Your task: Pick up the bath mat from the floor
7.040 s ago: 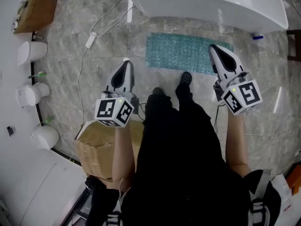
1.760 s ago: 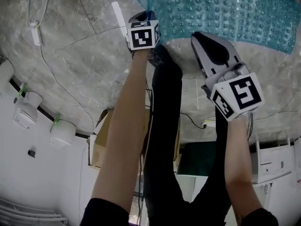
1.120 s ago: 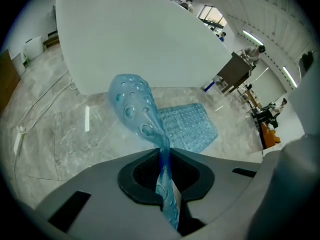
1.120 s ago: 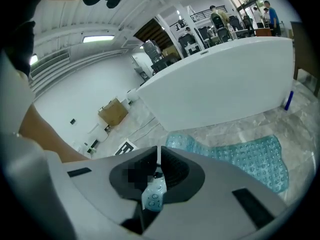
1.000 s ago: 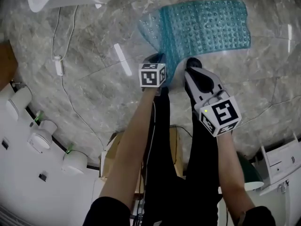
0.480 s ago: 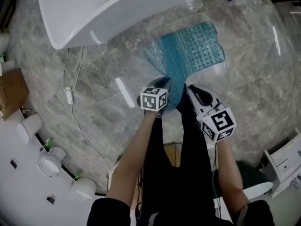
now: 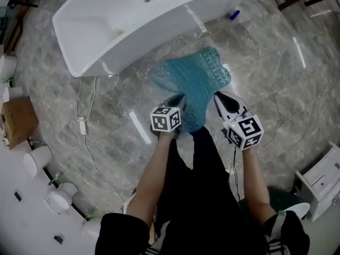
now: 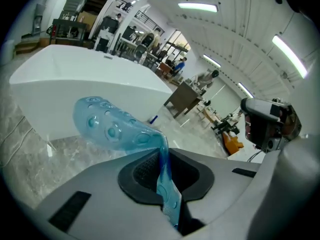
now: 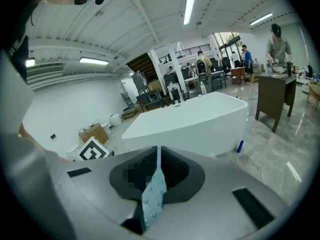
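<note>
Head view first: both grippers are up in front of the person, and the teal bath mat [image 7: 197,84] hangs between them. The left gripper [image 7: 180,99] has one edge and the right gripper [image 7: 219,95] the other. The mat sags in a bumpy fold above the grey marble floor [image 7: 106,105], in front of the white bathtub [image 7: 133,20]. Whether its far end touches the floor, I cannot tell. A small blue bottle [image 7: 234,14] lies on the floor beside the tub, and a cardboard box [image 7: 18,122] sits far off at the left edge.

Over to the left gripper view: the jaws are pinched narrow on the mat's edge. A thin blue strip runs straight down the slot, and the rest of the mat bulges out past the tips, suction bumps showing, with the tub behind.

Right gripper view: same story, jaws nearly together on a slim studded strip of mat. The tub stands ahead and the left gripper's marker cube peeks in low on the left.
</note>
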### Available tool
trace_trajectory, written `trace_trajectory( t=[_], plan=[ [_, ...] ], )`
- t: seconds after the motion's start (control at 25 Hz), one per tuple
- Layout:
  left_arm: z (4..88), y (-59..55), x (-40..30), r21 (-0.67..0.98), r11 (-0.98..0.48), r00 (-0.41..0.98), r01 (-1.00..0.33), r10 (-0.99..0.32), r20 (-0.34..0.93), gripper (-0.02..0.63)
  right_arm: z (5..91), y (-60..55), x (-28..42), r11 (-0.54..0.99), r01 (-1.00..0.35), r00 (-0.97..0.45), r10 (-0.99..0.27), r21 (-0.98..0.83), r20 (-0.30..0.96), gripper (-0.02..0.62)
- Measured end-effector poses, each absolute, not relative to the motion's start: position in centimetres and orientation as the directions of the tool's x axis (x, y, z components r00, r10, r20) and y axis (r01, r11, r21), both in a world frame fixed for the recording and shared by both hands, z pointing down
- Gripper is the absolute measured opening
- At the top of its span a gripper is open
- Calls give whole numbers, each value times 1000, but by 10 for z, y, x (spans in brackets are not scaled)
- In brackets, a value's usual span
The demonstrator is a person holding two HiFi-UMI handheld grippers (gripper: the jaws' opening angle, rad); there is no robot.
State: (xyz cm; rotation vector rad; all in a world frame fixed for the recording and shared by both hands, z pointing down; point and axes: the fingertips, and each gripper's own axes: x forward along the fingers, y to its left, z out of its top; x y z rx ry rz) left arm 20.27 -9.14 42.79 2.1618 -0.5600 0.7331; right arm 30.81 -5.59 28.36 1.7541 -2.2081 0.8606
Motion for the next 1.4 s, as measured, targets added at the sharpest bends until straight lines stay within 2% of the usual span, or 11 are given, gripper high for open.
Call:
trace_trajectory(
  t=[0.2, 0.48, 0.88, 1.04, 1.16, 1.4],
  plan=[
    [351, -93, 219, 499, -679, 791, -538, -203, 577, 38, 255, -54, 325, 169, -946, -286, -836, -276, 468, 28],
    [261, -105, 202, 444, -725, 821, -527, -299, 487, 40, 215, -77, 320, 225, -943, -313, -853, -246, 417, 28],
    [135, -96, 111, 209, -803, 811, -558, -474, 343, 43, 123, -106, 222, 357, -913, -401, -872, -196, 280, 28],
    [73, -110, 60, 138, -777, 782, -614, -575, 239, 46, 72, -119, 178, 404, -901, -429, -880, -155, 202, 28],
    [30, -116, 19, 101, -746, 751, -658, -641, 155, 46, 24, -123, 149, 453, -880, -468, -878, -141, 99, 26],
    [-26, -119, -38, 23, -708, 708, -706, -703, 73, 46, -41, -118, 100, 548, -835, -548, -836, -46, -16, 21]
  ],
)
